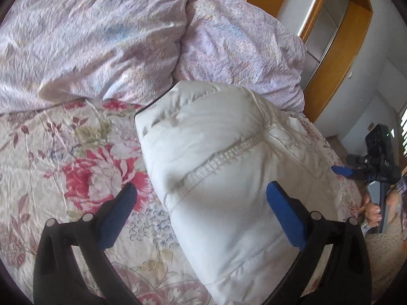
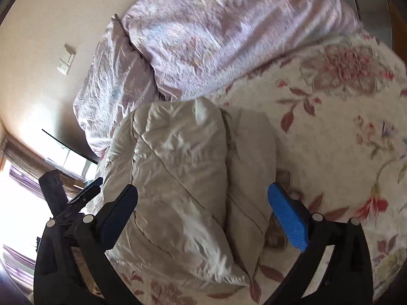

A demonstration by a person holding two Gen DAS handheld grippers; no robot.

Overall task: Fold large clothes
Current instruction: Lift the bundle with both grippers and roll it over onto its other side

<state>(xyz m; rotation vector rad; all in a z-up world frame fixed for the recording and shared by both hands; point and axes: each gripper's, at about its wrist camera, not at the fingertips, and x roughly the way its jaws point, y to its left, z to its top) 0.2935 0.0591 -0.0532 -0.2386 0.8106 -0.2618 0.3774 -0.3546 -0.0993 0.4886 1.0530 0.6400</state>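
Folded white jacket [image 1: 229, 167] on bed [image 1: 63, 152]: soft, puffy, slippery; grip seamed edge. Left gripper [image 1: 201, 203] and right gripper [image 2: 202, 203] both gape, holding nothing.

My left tongs [image 1: 201, 198] and my right tongs [image 2: 202, 199] both run off the bottom edge, so I see only the fingers and nothing of the handles. The folded white garment [image 1: 229, 178] is cut off at the lower edge of the left wrist view, and it hides the flowered bedspread [image 1: 76, 157] beneath it. In the right wrist view the lilac duvet [image 2: 216, 38] is smeared with blur and its print cannot be read. The window [image 2: 20, 190] at the left is blown out to white. My other hand [image 1: 374, 208] shows only partly, behind its dark handle, at the far right.
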